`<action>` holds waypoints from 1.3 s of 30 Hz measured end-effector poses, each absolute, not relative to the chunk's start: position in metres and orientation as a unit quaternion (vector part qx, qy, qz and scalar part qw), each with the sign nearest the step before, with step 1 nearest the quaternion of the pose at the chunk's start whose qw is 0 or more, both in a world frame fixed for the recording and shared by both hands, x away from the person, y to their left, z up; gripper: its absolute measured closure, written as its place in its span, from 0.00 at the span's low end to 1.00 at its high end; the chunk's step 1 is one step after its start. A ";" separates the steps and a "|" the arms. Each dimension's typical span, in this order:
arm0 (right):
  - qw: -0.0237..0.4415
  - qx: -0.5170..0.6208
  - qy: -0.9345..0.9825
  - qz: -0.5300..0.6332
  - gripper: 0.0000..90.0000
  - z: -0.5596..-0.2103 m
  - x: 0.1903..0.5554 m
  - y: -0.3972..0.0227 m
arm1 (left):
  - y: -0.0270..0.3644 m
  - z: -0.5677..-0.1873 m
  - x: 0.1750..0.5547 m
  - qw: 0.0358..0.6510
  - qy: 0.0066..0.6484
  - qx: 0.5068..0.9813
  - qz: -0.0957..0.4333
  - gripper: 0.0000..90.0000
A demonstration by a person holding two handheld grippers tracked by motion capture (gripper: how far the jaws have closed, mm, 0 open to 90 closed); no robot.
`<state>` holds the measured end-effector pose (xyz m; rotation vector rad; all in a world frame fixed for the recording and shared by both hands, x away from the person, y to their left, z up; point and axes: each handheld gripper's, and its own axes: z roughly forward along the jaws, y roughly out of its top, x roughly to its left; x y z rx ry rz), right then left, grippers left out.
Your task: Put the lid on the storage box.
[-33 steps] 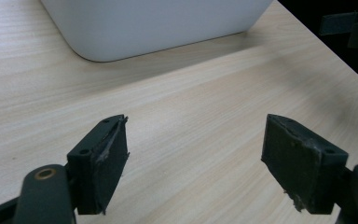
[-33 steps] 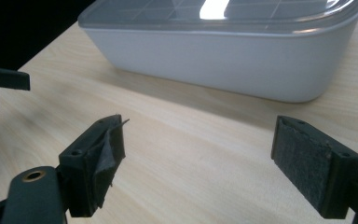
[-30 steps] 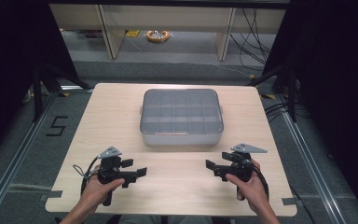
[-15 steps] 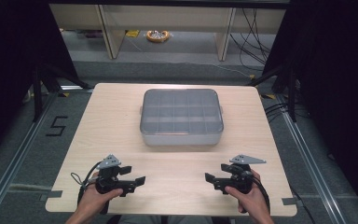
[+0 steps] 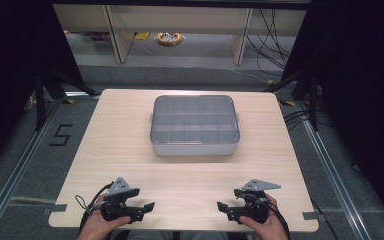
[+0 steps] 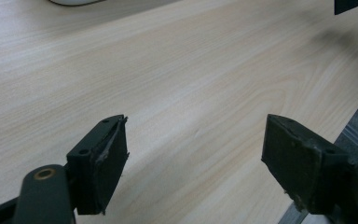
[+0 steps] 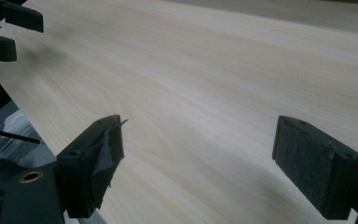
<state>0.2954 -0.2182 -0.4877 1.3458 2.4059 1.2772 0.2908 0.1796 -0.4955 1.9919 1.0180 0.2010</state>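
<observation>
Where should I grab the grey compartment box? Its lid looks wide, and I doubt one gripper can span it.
Judging by its shape, take the compartment box by its two short ends, where small tabs jut out at mid-height: left gripper from the left, right gripper from the right. It lies flat and closed, too broad for one open gripper.

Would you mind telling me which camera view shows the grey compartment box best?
The high view: the grey compartment box sits whole at the table's middle, lid and dividers visible. The left gripper view catches just a pale sliver of its edge at the top. The right gripper view looks across bare tabletop instead.
</observation>
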 end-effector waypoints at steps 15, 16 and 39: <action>0.040 0.438 0.811 0.387 0.19 -0.497 0.271 -0.213 | 0.169 -0.499 0.265 0.405 0.378 0.826 0.102 0.24; 0.047 0.434 0.812 0.388 0.19 -0.497 0.270 -0.213 | 0.168 -0.499 0.263 0.408 0.374 0.827 0.098 0.24; 0.058 0.427 0.826 0.364 0.19 -0.499 0.264 -0.213 | 0.163 -0.501 0.260 0.414 0.370 0.826 0.092 0.24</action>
